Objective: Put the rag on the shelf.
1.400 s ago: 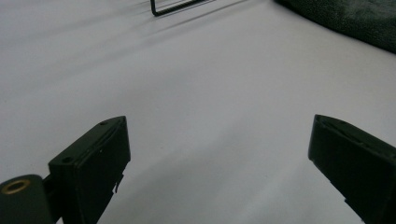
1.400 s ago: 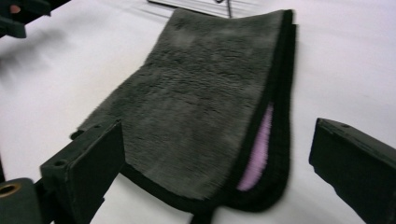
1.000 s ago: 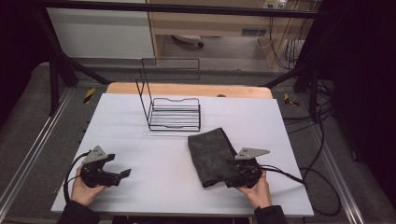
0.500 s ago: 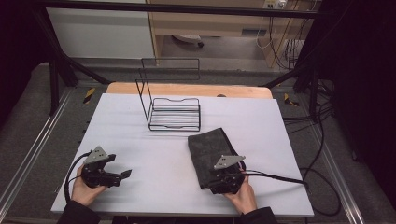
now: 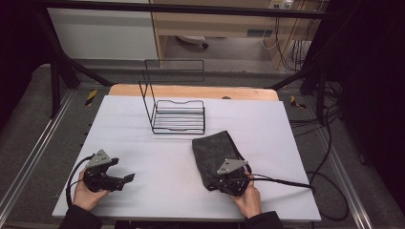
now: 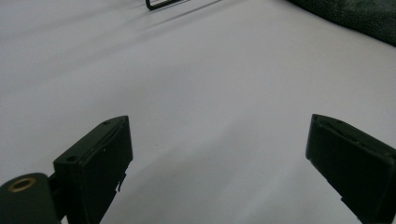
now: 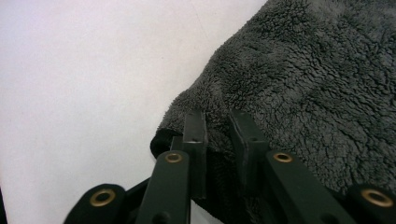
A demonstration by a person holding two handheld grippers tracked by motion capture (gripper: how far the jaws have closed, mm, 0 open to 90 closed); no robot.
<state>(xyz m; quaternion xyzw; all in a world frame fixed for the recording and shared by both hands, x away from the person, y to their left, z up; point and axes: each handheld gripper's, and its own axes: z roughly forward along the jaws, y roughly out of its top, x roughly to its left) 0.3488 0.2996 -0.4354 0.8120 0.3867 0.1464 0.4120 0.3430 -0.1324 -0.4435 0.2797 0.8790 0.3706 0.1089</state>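
Note:
A dark grey fleecy towel [image 5: 215,152] lies folded on the white table [image 5: 143,143], right of the middle. My right gripper [image 5: 223,185] sits at the towel's near left corner. In the right gripper view its jaws have just been closing, and the towel [image 7: 303,84] edge is pinched between the two pads [image 7: 194,128] of the right gripper [image 7: 217,122]. My left gripper [image 5: 122,170] rests at the near left of the table, held by a hand. Its jaws stand wide apart over bare table, and the left gripper [image 6: 219,158] has nothing between them.
A black wire rack [image 5: 177,114] with a tall back frame stands at the far middle of the table, just beyond the towel. A black cable [image 5: 286,182] trails right from the right gripper. The table's wooden far edge [image 5: 191,90] shows behind the rack.
The right gripper slid left along the towel's near edge to its corner, and its jaws came together on the cloth. The left gripper stayed where it was.

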